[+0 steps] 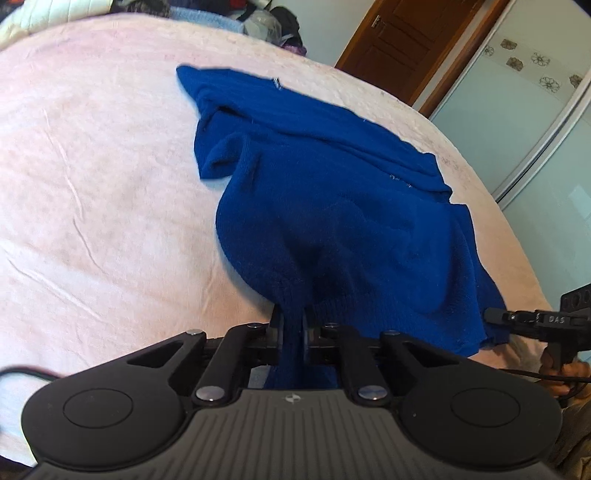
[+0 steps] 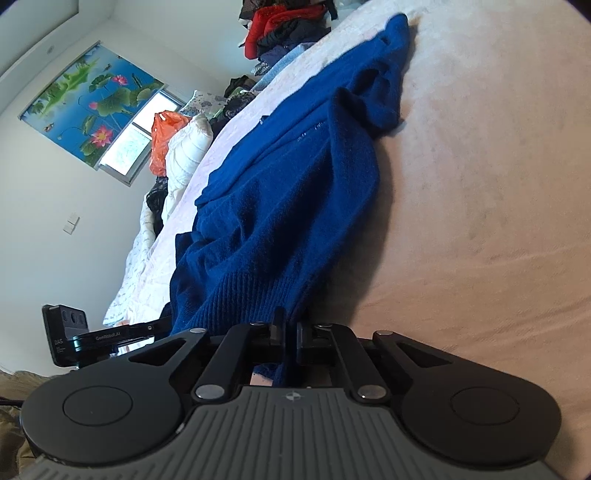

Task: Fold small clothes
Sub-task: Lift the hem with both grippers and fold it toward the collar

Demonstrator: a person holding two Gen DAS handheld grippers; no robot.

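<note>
— Where's the garment relative to your grippers?

— Your left gripper (image 1: 293,325) has its jaws pinched tight on the near hem of the blue knit sweater (image 1: 332,206), and a fold of the knit runs down between the fingers toward the camera. Your right gripper (image 2: 290,326) is clamped the same way on the ribbed hem at the sweater's other near corner. From both grips the sweater stretches away across the pink bedspread (image 1: 92,166), rumpled, one cuff doubled over at its far left side.

— Any writing you can read?

— In the left wrist view your right gripper reaches in from the right edge with "DAS" on its side. In the right wrist view the left one shows "GenRobot.AI" on its bar and "DAS" on its camera block.

— Containers?

— Only an orange plastic bag (image 2: 164,142) at the far side of the bed, under the lotus-print blind (image 2: 90,107) — you can't tell what's in it. Loose clothes (image 2: 284,26) are heaped beyond the bedspread.
</note>
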